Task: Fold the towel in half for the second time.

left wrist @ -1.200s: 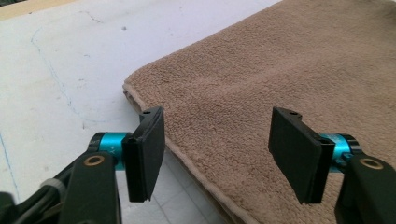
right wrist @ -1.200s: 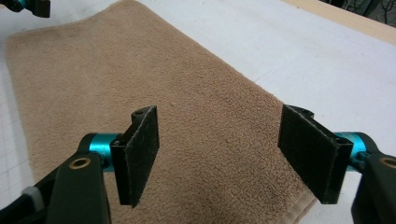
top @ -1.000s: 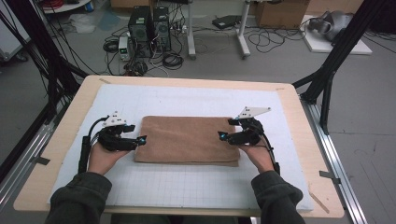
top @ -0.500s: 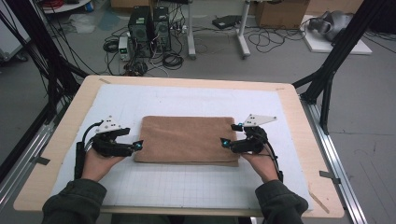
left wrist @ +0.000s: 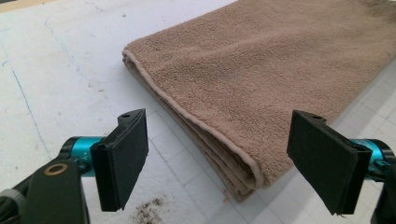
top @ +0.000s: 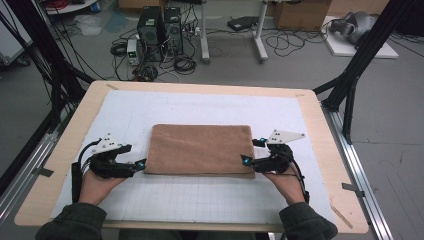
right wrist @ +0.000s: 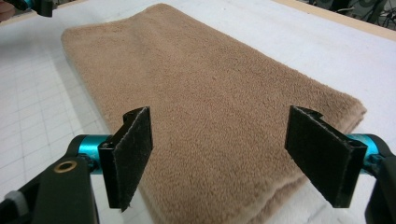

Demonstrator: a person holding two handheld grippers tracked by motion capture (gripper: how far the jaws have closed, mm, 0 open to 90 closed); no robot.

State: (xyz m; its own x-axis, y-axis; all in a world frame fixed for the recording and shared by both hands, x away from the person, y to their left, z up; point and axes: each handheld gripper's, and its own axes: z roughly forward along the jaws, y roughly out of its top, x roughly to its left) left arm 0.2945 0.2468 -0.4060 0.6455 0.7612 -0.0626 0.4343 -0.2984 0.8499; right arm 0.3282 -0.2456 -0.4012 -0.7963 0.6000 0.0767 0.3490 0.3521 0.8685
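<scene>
A brown towel (top: 200, 149), folded into a flat rectangle, lies in the middle of the white gridded mat (top: 200, 200). My left gripper (top: 141, 163) rests low at the towel's near left corner. In the left gripper view that gripper (left wrist: 223, 161) is open, its jaws have just been opening, and the folded corner of the towel (left wrist: 243, 93) lies between and ahead of the pads (left wrist: 123, 158) without touching them. My right gripper (top: 245, 161) sits at the near right corner. In the right gripper view this gripper (right wrist: 225, 156) has also just opened wider and stands open over the towel (right wrist: 201, 93), pads apart from the cloth.
The mat covers a wooden table (top: 320, 130) with bare margins all round. Black frame legs (top: 355, 75) stand at the far corners. On the floor beyond are computer towers (top: 160, 25) and cables. A few dark crumbs (left wrist: 149, 207) lie on the mat by the left jaw.
Both hands have drawn back toward the near edge and slightly apart, from over the towel's ends to its near corners. The towel has stayed flat and in place.
</scene>
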